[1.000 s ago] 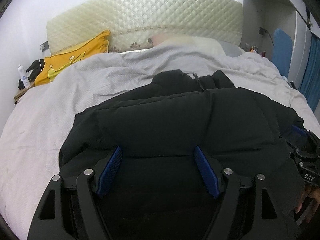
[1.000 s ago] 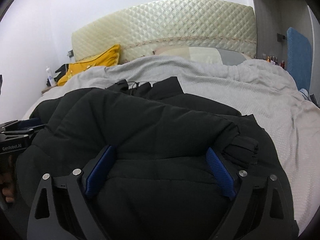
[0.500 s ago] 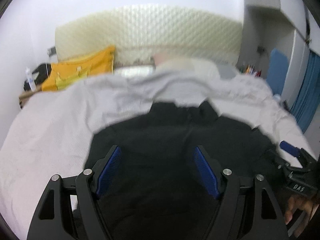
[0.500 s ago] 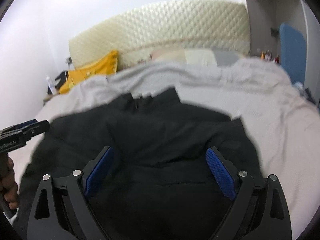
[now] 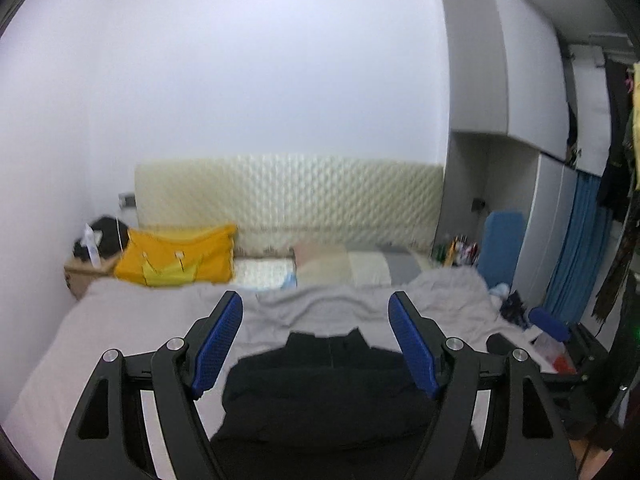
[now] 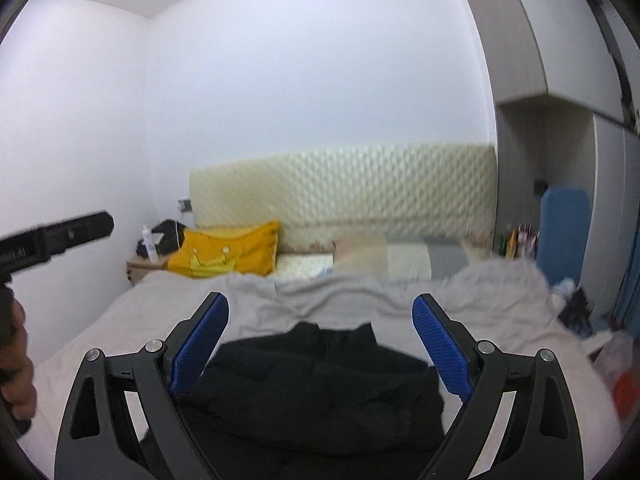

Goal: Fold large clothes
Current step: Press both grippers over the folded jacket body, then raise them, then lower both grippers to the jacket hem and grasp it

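The bed is filling the lower part of both my views, and its grey cover is lying rumpled up toward the quilted cream headboard. The black jacket is lying bundled on the cover toward the foot edge of the bed, its collar pointing at the headboard; in the right wrist view the same jacket is sitting between my two blue pads but below them, touching neither.

At the head edge a yellow pillow is leaning toward the left corner, with paler pillows lying beside it toward the middle. Off the left head corner a small wooden nightstand is carrying a white bottle and something dark that I cannot make out. Along the right side grey cabinets are running up the wall, and a blue curtain is hanging below them.

I am holding my left claw above the jacket with its pads spread wide and nothing between them. I am holding my right claw the same way, spread and empty, aimed slightly downward over the bed. In the right wrist view the body of my left claw is showing at the left border, with my left hand wrapped around its handle. Everything is looking a little blurred.
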`<state>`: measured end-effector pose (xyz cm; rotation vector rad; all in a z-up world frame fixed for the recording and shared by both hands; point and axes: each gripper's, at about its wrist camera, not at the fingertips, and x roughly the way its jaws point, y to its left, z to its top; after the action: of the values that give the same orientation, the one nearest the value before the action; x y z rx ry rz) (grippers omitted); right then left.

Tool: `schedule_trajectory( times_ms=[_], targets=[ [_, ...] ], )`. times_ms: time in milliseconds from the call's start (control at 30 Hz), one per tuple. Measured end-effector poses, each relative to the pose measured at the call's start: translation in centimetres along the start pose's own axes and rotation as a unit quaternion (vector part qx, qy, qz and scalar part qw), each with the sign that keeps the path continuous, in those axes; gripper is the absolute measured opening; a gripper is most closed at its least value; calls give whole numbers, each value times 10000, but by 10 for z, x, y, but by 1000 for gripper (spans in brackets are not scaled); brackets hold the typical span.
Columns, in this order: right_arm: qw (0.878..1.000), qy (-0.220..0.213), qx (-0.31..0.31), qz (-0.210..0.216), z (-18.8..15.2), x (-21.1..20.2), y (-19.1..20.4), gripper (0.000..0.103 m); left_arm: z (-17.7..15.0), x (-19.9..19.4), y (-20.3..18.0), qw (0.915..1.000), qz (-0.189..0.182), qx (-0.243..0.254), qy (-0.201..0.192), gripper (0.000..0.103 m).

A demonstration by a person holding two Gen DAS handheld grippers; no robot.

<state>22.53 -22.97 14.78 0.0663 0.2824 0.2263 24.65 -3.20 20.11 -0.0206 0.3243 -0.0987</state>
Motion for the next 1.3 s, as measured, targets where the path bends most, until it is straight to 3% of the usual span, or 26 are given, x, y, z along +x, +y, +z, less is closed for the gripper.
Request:
schedule_trajectory(
  times_ms=[167,300,433,633,733,933,1033,1200,1300],
  targets=[
    [9997,-128,147,142,11,-50,8,93,23,-71,-6,9998,-33,103,-147,76],
    [9987,160,398,260,-9,-65,2,94,9,-99,2,9998,-165,7,128,76],
    [9948,683,667,345,-52,-59,-14,94,-33,-102,20,9977,-270,-229,572,76],
    [9844,1542,773,348,-135,-38,-35,94,-131,-55,73,9861,-333,-821,1402,76],
    [9730,2017,1007,505,-173,-23,-56,94,-185,-21,107,9745,-208,-1196,1888,76],
    [9491,2783,1411,425,-230,1,-101,94,-269,20,150,9499,-231,-1738,2588,76],
    [9343,3107,1708,367,-255,13,-126,94,-314,38,164,9331,-263,-1950,3012,76],
    [9110,3517,2140,221,-290,20,-161,94,-363,60,184,9087,-75,-2266,3504,76],
    [8948,3696,2501,116,-311,21,-180,94,-382,69,202,8877,-21,-2717,3718,77]
  ],
)
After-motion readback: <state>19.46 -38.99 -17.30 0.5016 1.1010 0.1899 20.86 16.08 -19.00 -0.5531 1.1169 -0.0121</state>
